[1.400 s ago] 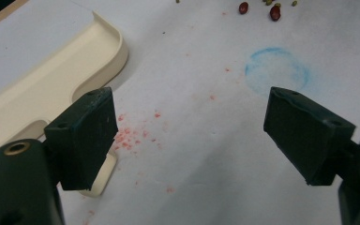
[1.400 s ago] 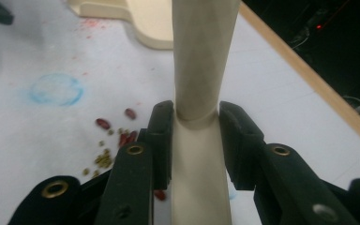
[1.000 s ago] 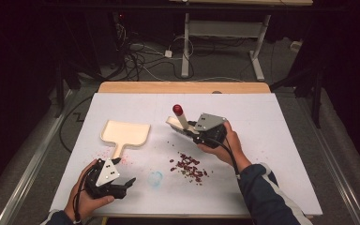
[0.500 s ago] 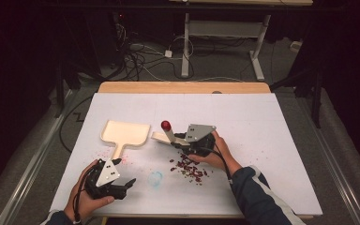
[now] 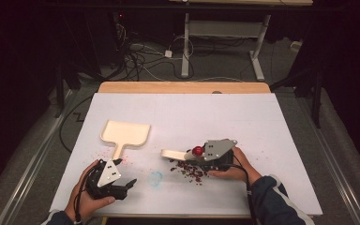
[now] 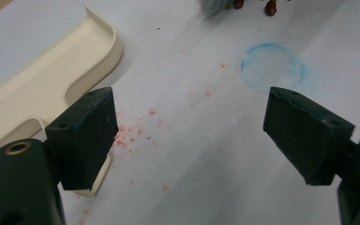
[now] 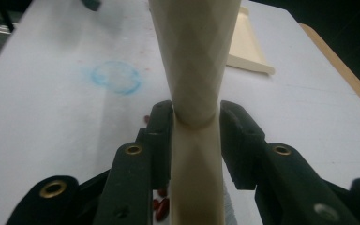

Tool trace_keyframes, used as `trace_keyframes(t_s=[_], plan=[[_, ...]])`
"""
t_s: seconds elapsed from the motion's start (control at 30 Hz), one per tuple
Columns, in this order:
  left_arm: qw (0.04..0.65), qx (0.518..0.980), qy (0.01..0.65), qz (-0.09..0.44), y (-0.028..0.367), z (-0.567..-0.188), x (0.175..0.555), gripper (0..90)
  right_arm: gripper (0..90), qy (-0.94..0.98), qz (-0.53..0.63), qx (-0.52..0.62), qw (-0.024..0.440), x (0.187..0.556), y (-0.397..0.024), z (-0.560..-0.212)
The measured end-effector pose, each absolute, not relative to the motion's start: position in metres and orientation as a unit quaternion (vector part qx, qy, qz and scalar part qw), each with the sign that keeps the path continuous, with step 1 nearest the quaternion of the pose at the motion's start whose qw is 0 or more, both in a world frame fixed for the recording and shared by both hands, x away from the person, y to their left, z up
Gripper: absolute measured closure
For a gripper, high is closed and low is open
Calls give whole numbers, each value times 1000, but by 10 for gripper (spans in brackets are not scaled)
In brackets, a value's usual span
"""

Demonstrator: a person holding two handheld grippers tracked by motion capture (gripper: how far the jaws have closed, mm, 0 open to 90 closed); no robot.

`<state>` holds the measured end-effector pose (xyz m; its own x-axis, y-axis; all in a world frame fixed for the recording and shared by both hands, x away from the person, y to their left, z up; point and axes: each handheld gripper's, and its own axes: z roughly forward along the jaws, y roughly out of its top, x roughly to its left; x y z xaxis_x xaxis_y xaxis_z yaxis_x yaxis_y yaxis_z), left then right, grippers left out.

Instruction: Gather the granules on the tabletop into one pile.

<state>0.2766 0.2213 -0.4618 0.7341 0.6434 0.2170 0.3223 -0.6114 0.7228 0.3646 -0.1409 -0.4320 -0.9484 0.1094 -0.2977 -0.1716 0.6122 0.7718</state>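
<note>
Clamping the cream brush by its handle, my right gripper holds it low over the red beans, bristles possibly touching; my left gripper rests agape beside the dustpan

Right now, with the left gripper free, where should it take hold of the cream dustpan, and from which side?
Probably by its narrow handle. The dustpan lies flat, handle pointing toward the open left gripper. Come in from the near side, low, jaws either side of the handle; the wide tray looks too broad to span.
</note>
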Motion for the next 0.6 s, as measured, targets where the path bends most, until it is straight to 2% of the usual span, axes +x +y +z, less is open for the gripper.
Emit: trace_keyframes(t_s=[0.13, 0.4, 0.47, 0.6], plan=[[341, 866, 278, 236, 221, -461, 276, 172, 672, 884, 439, -25, 158, 356, -152, -429], [340, 867, 275, 238, 220, -460, 275, 172, 678, 865, 460, 11, 198, 359, -165, -424], [341, 867, 276, 238, 220, -460, 275, 172, 678, 859, 461, 29, 220, 359, -166, -421], [340, 867, 275, 239, 221, -459, 275, 172, 678, 854, 467, 39, 227, 358, -169, -415]])
